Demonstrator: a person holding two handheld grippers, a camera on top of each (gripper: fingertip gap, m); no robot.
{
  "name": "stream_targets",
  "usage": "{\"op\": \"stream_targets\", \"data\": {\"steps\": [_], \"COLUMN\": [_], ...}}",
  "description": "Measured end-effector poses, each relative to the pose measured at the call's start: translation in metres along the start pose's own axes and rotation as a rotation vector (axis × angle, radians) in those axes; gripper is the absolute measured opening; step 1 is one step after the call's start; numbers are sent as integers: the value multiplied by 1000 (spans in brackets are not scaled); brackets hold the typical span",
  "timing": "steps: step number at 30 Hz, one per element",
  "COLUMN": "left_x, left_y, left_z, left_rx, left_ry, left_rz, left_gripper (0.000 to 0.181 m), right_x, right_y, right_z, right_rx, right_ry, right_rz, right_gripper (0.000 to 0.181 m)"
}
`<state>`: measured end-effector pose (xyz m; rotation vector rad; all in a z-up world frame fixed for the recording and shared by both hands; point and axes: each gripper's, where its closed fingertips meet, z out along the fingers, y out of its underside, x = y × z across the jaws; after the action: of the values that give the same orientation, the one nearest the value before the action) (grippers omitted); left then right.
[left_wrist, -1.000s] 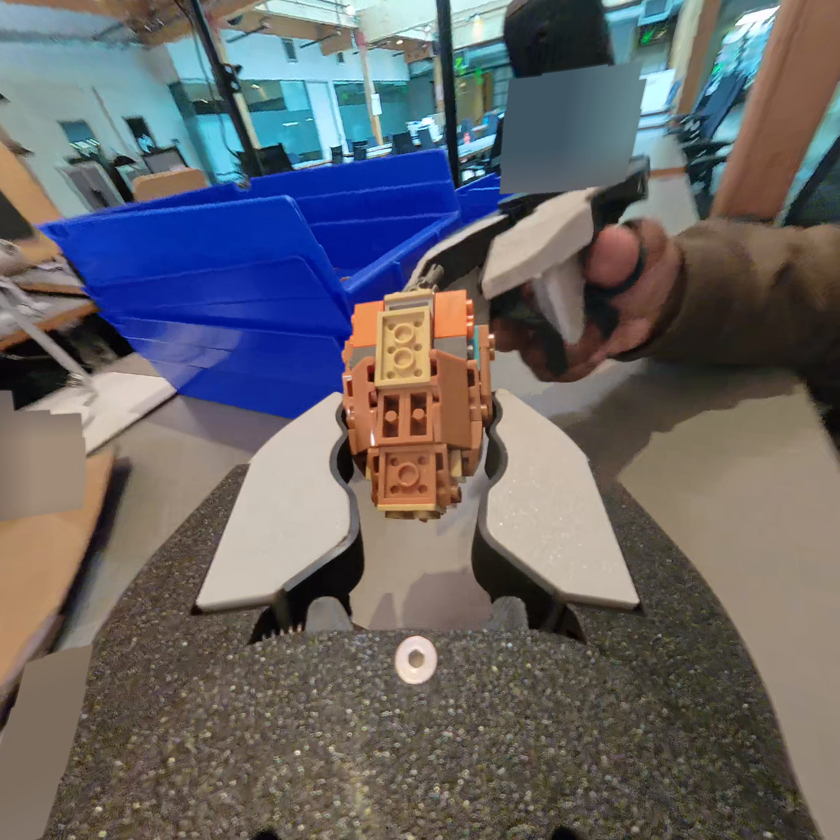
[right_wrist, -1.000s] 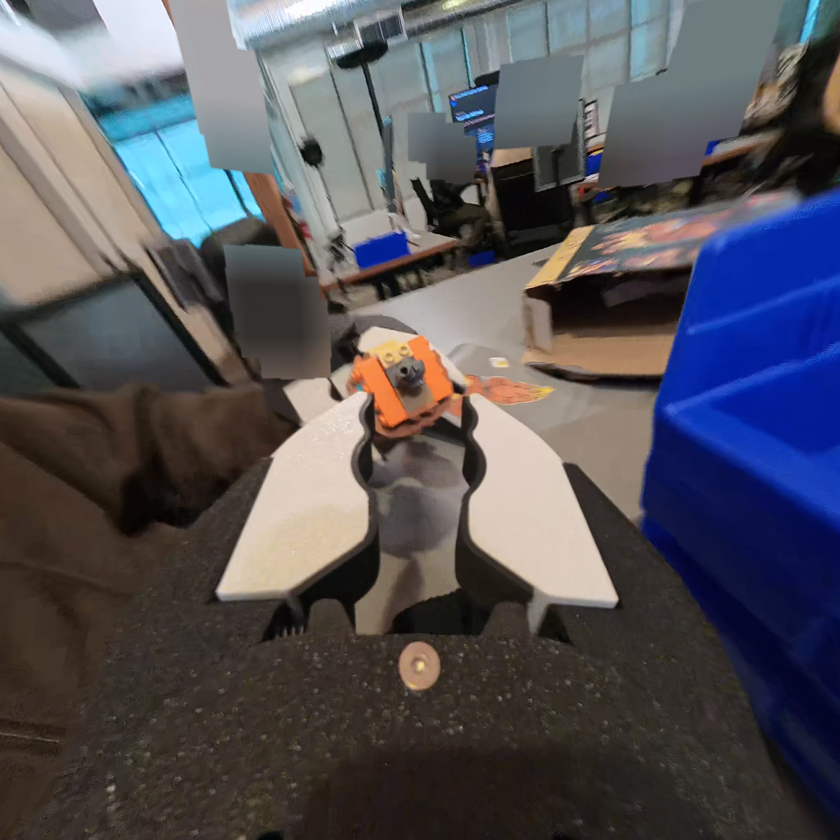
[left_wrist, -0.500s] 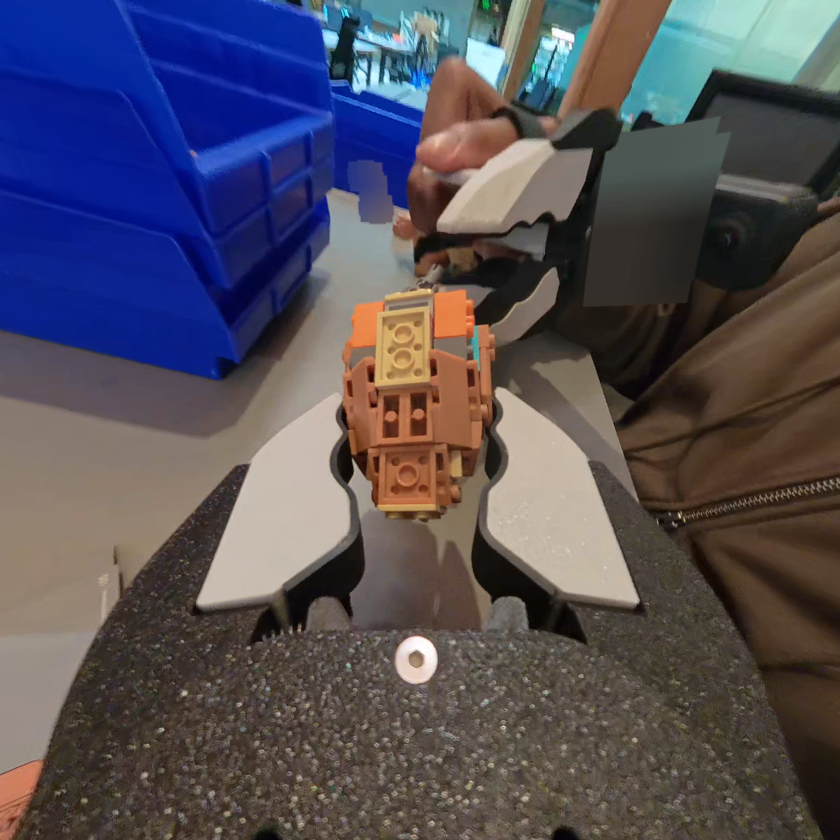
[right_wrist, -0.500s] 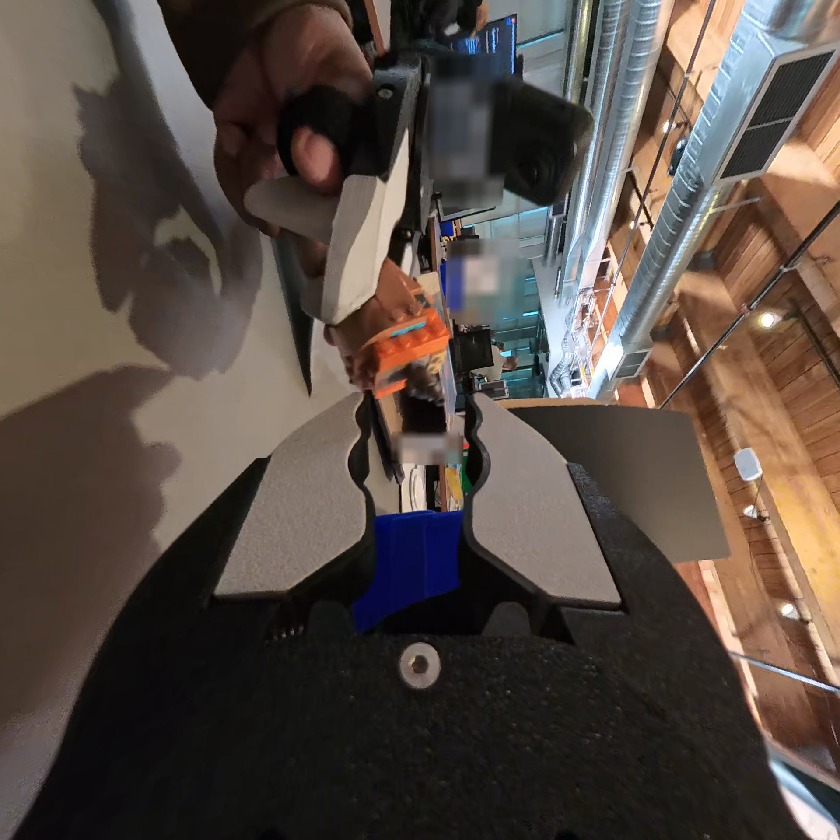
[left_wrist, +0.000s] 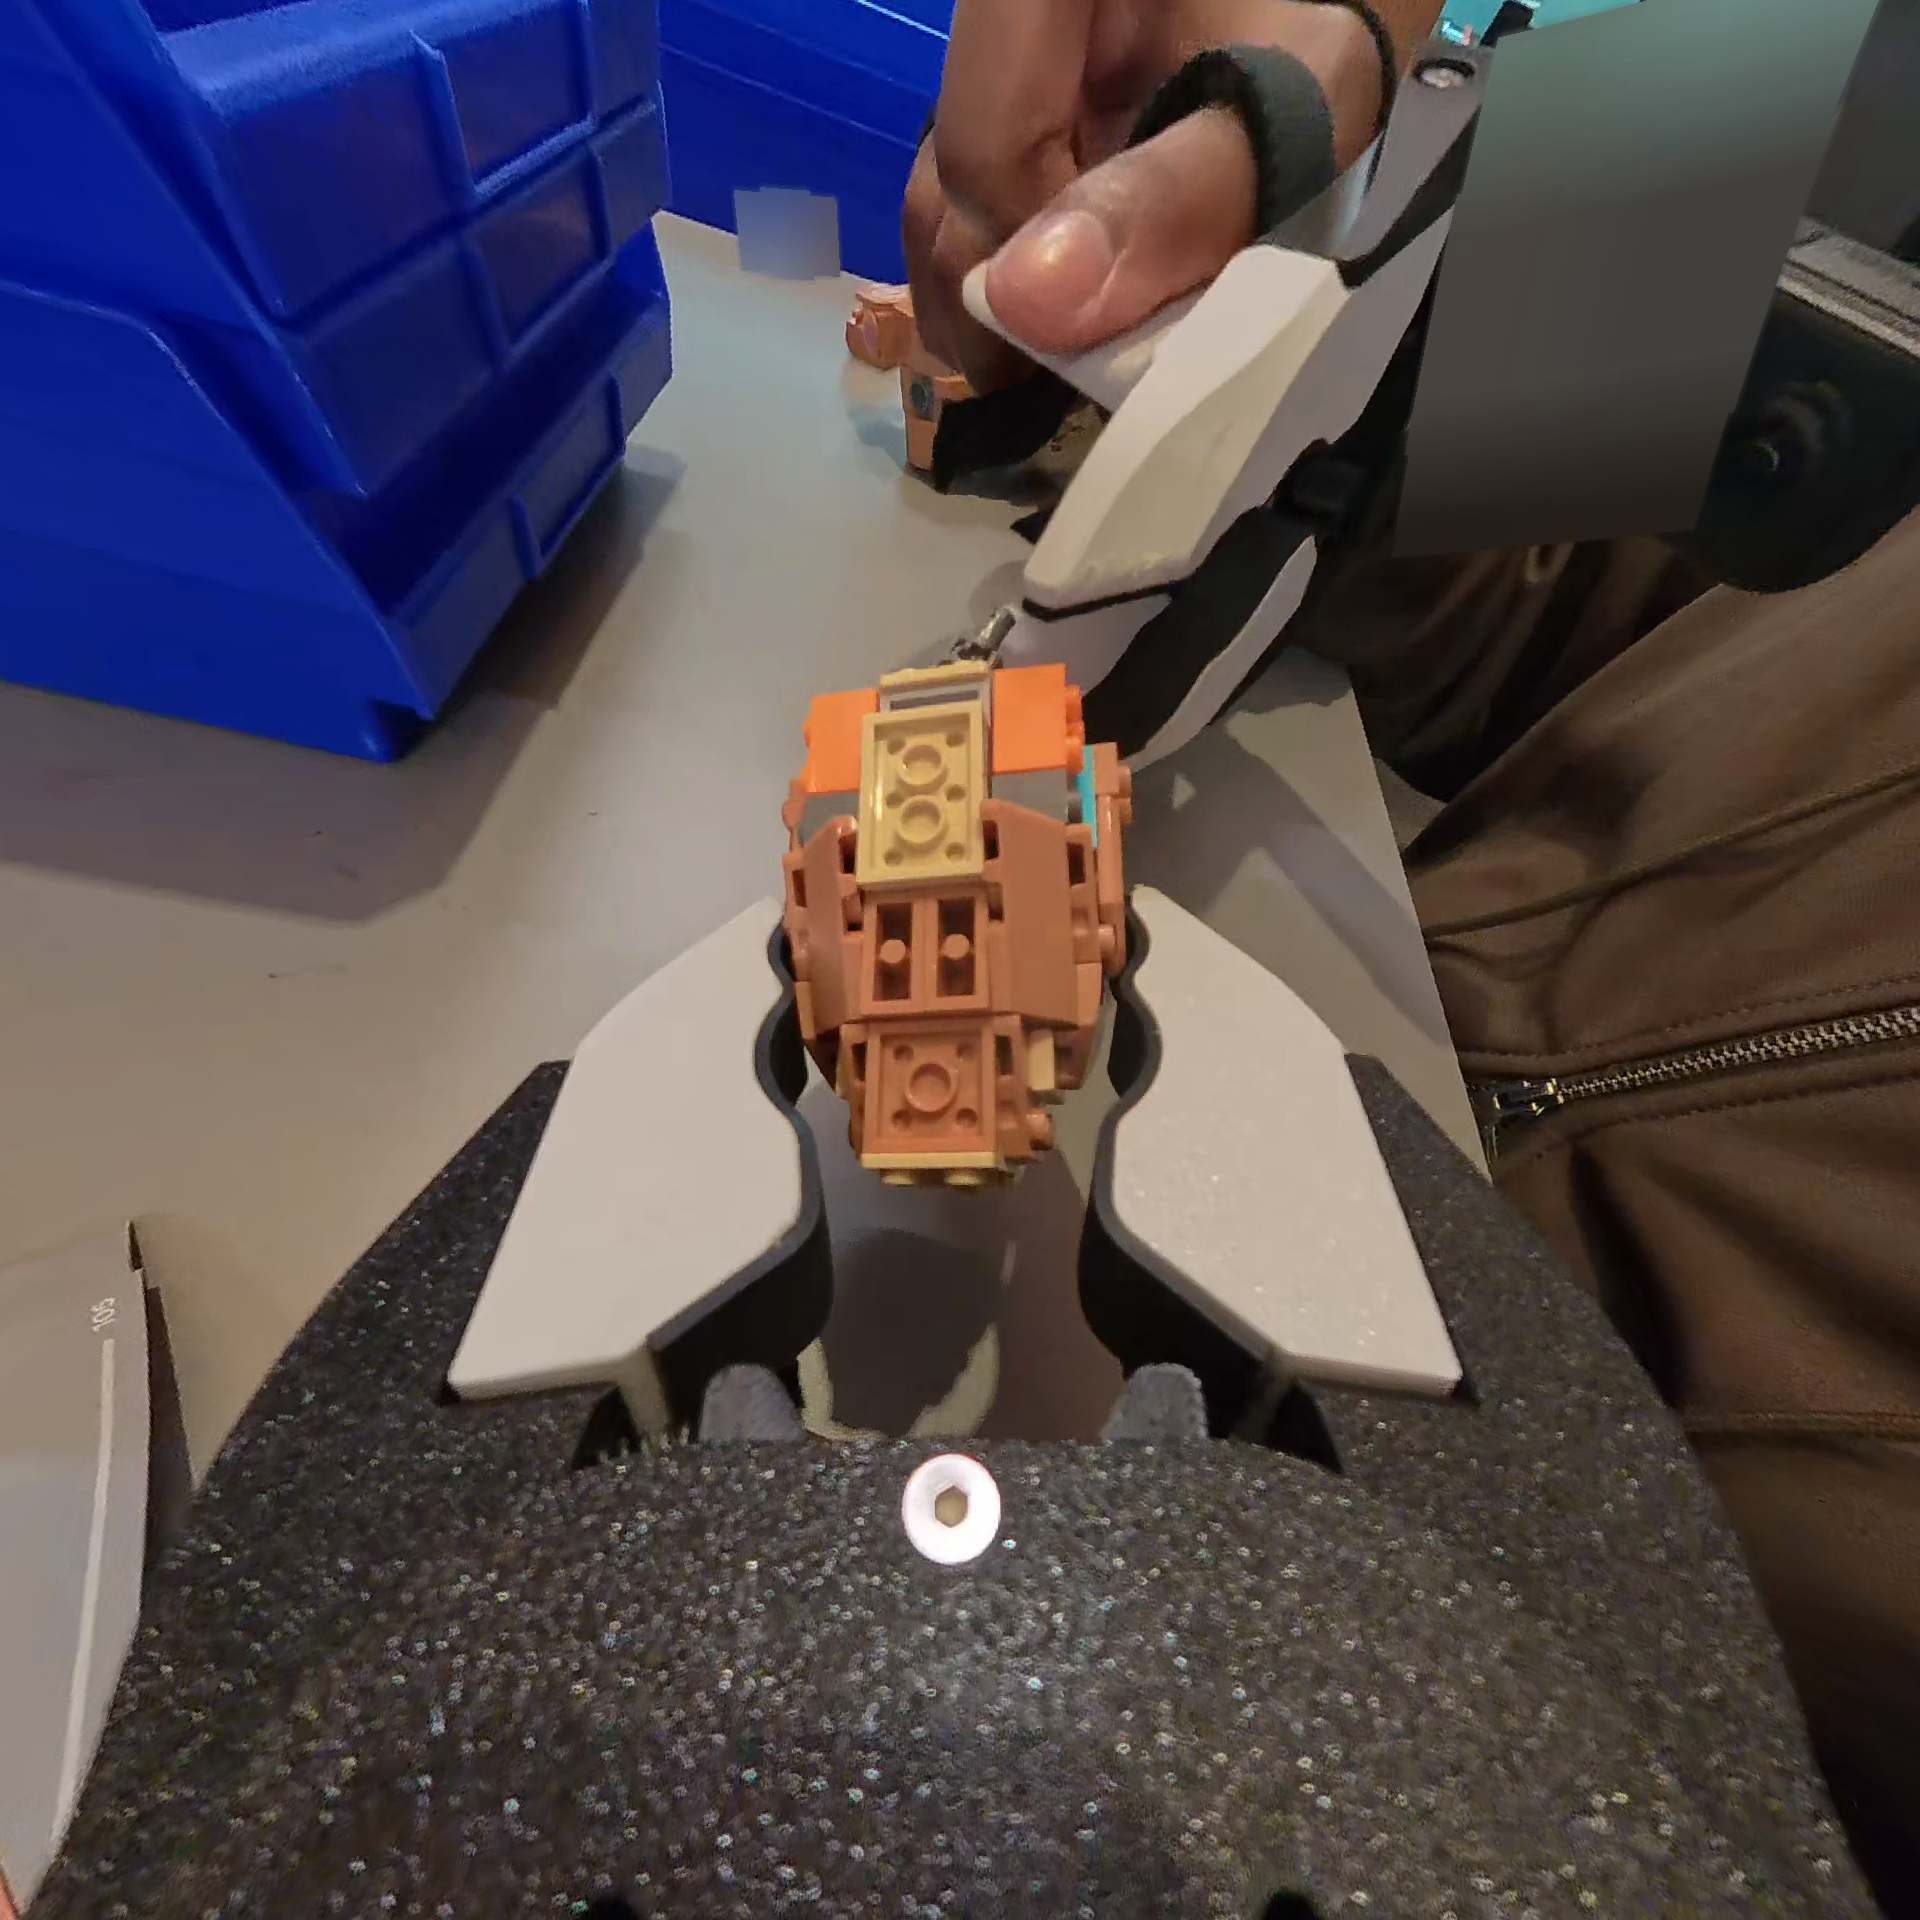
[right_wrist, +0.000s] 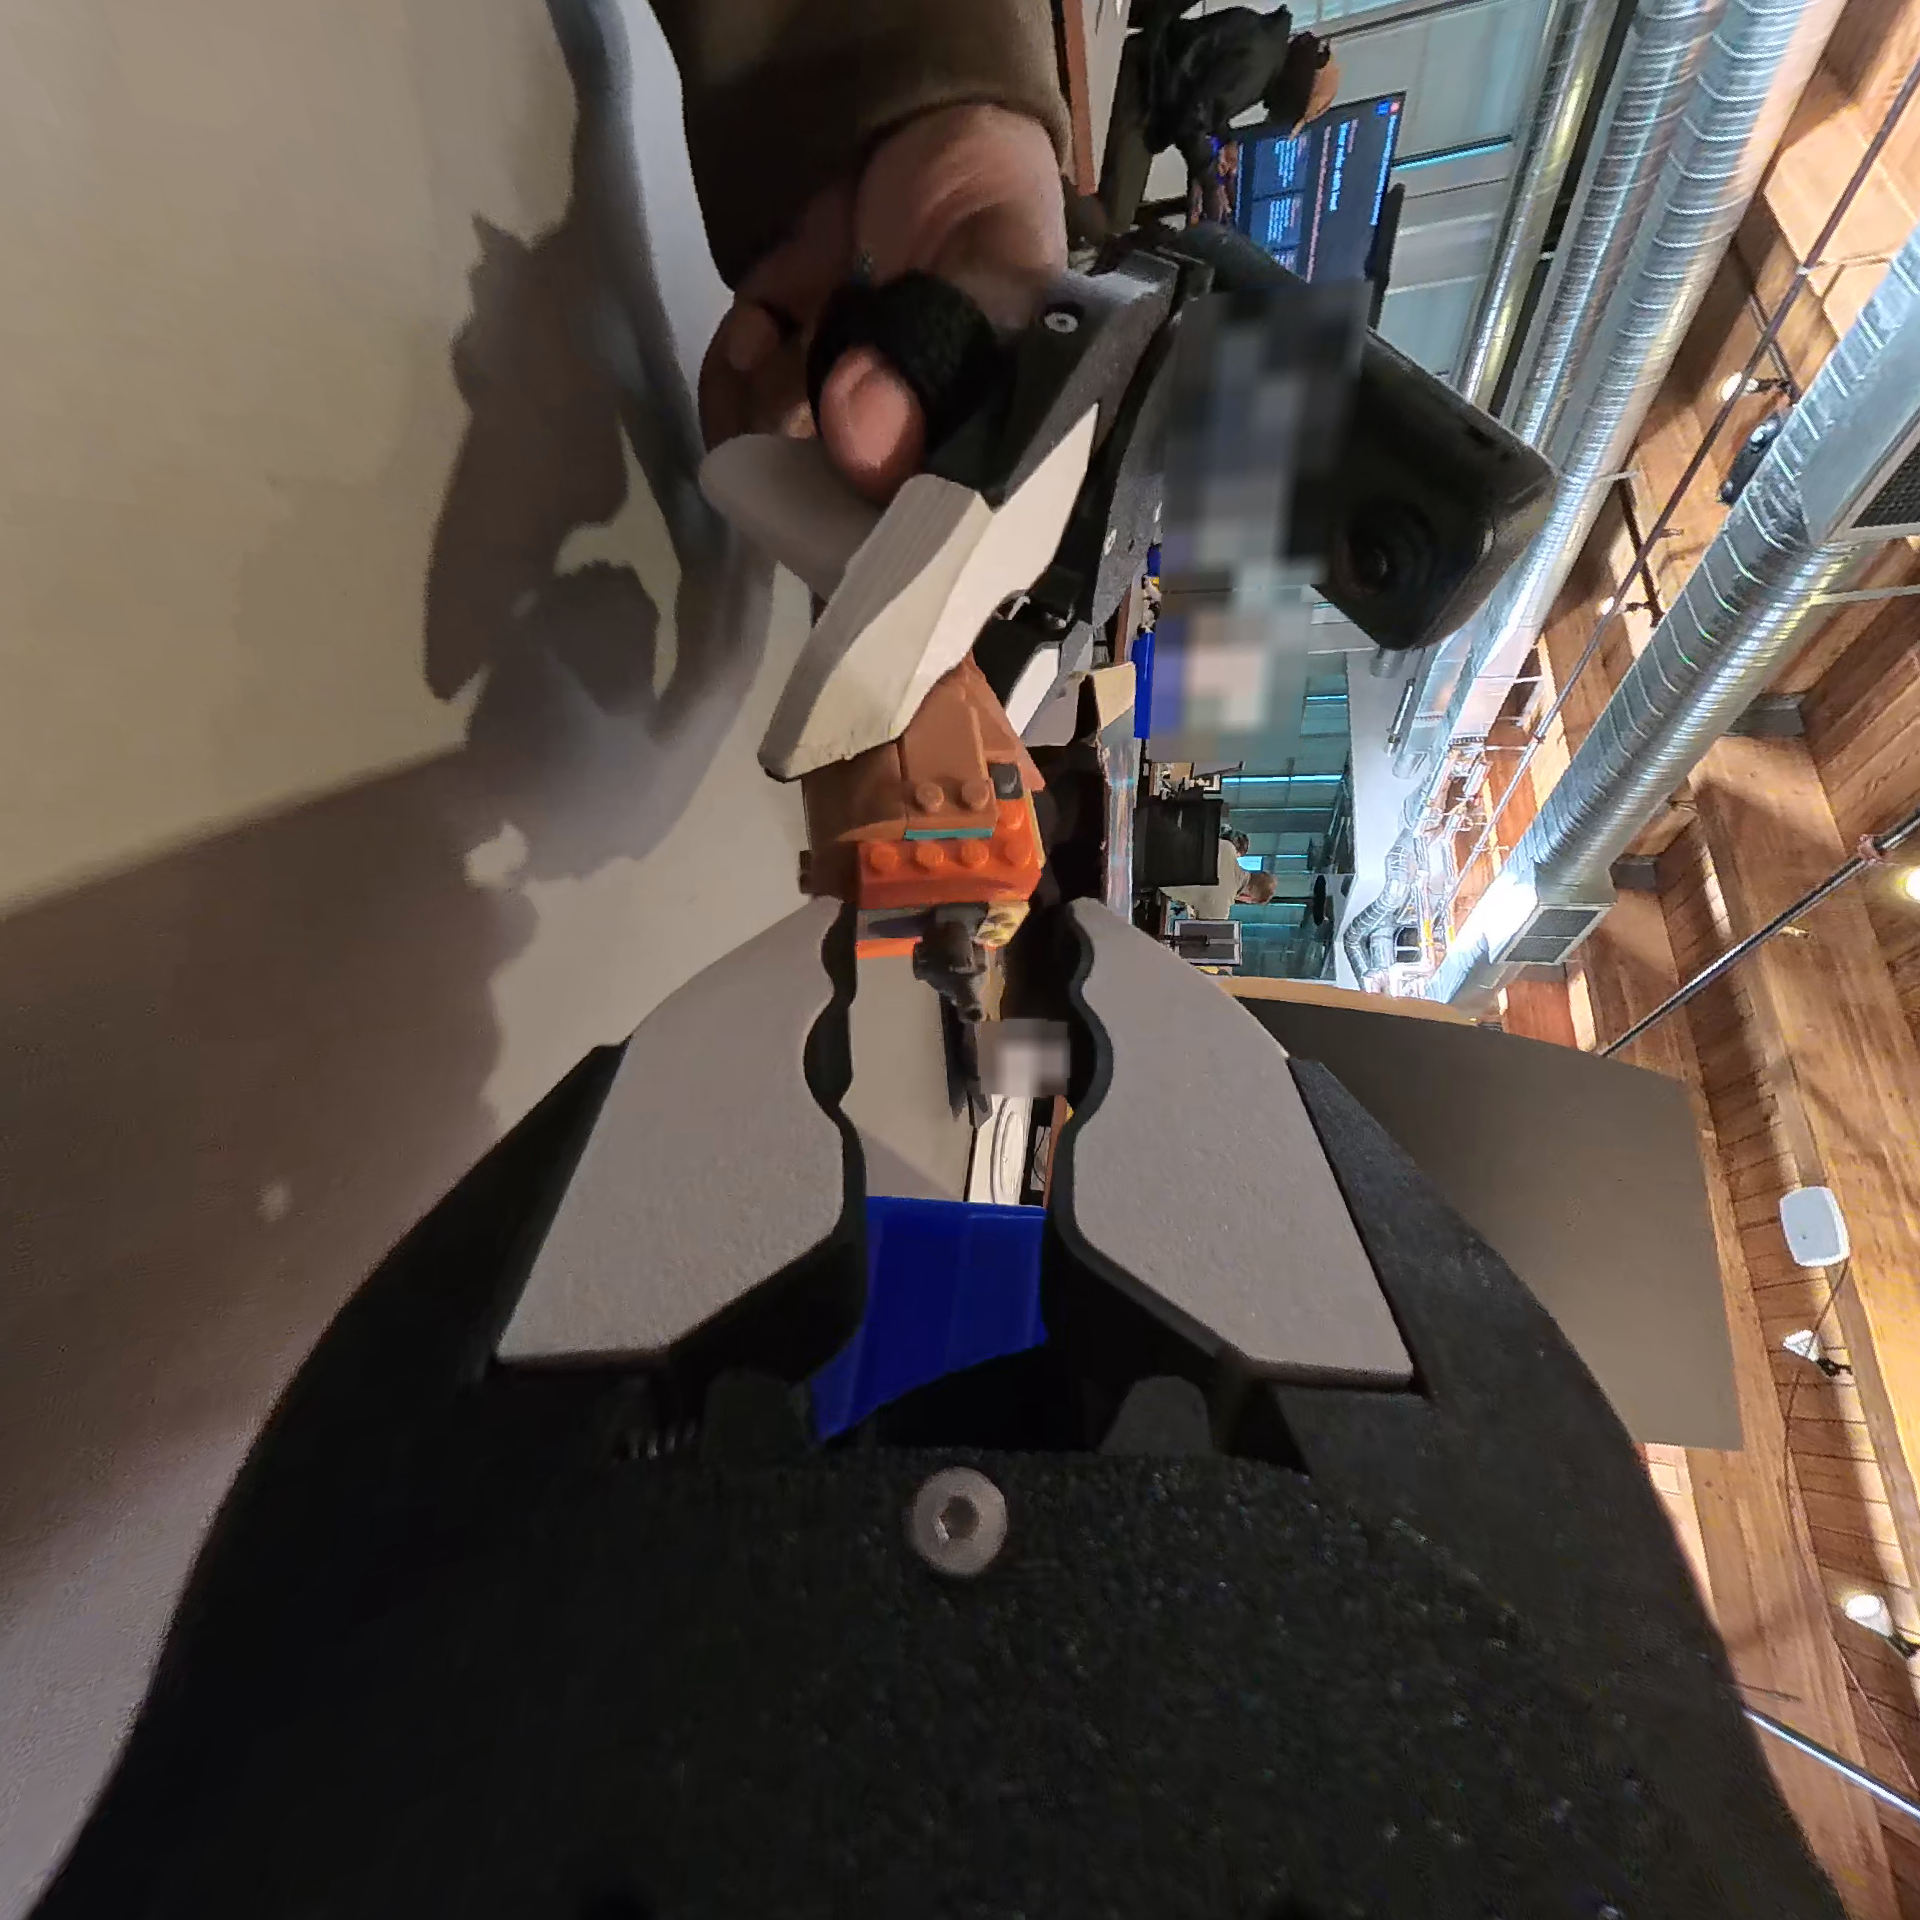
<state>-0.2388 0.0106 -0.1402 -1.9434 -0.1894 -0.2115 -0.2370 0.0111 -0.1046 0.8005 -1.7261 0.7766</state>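
A: What is changed since half a second ago?

B: The right gripper (left_wrist: 1081, 665) is brought closer to the brick model (left_wrist: 951, 925), its tips now just beside the model's far end, where before it was held farther off.

A: How is the surface described, and the room?

B: A plain grey table (left_wrist: 312, 987) is seen below, crossed by soft shadows. In the right wrist view, which is turned on its side, wooden walls, silver ducts and a lit screen (right_wrist: 1320, 187) are seen far off.

A: And the containers?

B: Blue plastic bins (left_wrist: 312, 343) are stacked at the far left of the table. Their contents cannot be told. A small brown brick piece (left_wrist: 894, 343) is seen on the table at the far side, beside the bins, partly hidden by a hand (left_wrist: 1081, 177).

A: What is held?

B: The brown, orange and tan model is clamped by the left gripper (left_wrist: 956, 956), raised above the table. The right gripper's fingers (right_wrist: 727, 1101) are kept narrowly apart with nothing between them; a dark pin (right_wrist: 956, 966) on the model's end is seen at their gap, and contact cannot be told. A brown jacket (left_wrist: 1683, 1039) is seen at the right.
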Motion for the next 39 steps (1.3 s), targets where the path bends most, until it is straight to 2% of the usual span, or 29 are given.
{"op": "stream_targets", "data": {"steps": [6, 14, 16, 27, 33, 39], "left_x": [2, 2, -1, 2, 4, 3], "left_y": [2, 25, 28, -3, -29, -30], "left_z": [2, 12, 13, 1, -12, -11], "left_rx": [-14, -157, -180, 9, 180, 192], "left_ry": [10, -20, -42, -28, -2, -14], "left_rz": [6, 75, 94, 57, 14, 27], "left_gripper": [57, 57, 57, 57, 56, 56], "right_x": [-3, -28, -35, -9, 16, 17], "right_y": [-4, -6, -5, -3, -5, -4], "right_z": [2, 8, 10, 8, 5, 5], "right_rx": [3, -5, -20, -54, -39, -35], "right_ry": [-12, -132, -164, -60, 66, 69], "right_rz": [-14, -27, -32, 86, 196, 196], "right_gripper": [37, 45, 40, 40, 34, 34]}}
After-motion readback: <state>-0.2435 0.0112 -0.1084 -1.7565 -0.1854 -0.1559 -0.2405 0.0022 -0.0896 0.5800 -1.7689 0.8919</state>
